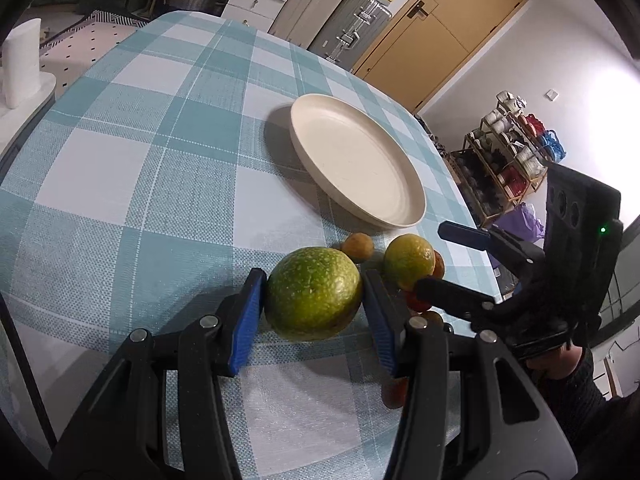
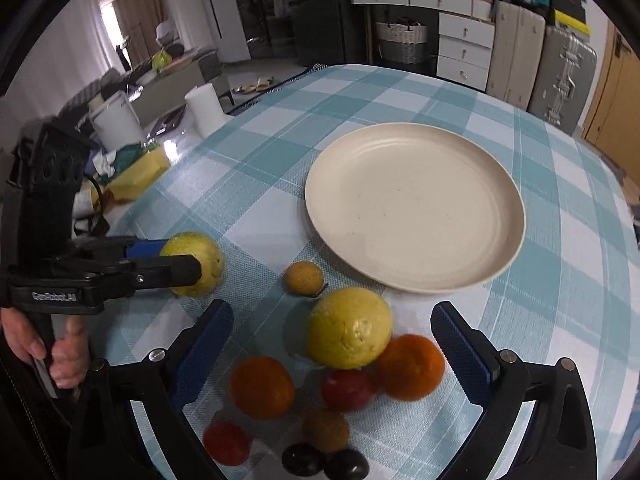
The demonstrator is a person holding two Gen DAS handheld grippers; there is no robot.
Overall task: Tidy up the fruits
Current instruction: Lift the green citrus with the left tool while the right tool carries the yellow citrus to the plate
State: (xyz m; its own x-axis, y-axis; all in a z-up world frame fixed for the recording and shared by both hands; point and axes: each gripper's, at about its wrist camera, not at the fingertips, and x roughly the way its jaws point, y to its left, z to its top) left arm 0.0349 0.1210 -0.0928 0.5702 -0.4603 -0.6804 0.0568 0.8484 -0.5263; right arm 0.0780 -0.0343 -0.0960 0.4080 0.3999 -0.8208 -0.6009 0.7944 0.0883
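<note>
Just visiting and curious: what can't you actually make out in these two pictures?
- Left wrist view: small red fruits mostly hidden behind the left gripper and right gripper.
- Right wrist view: two dark fruits blurred near the bottom edge; kind unclear.
- Right wrist view: green fruit partly covered by the left gripper's jaws.

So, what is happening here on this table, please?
A person is sorting fruit with two handheld grippers. The left gripper has its blue pads on either side of a large round green-yellow fruit that sits on the checked blue-and-white tablecloth. The right gripper is open over the remaining pile: a yellow fruit, oranges and small red and dark fruits. The round cream plate has no fruit on it.
</note>
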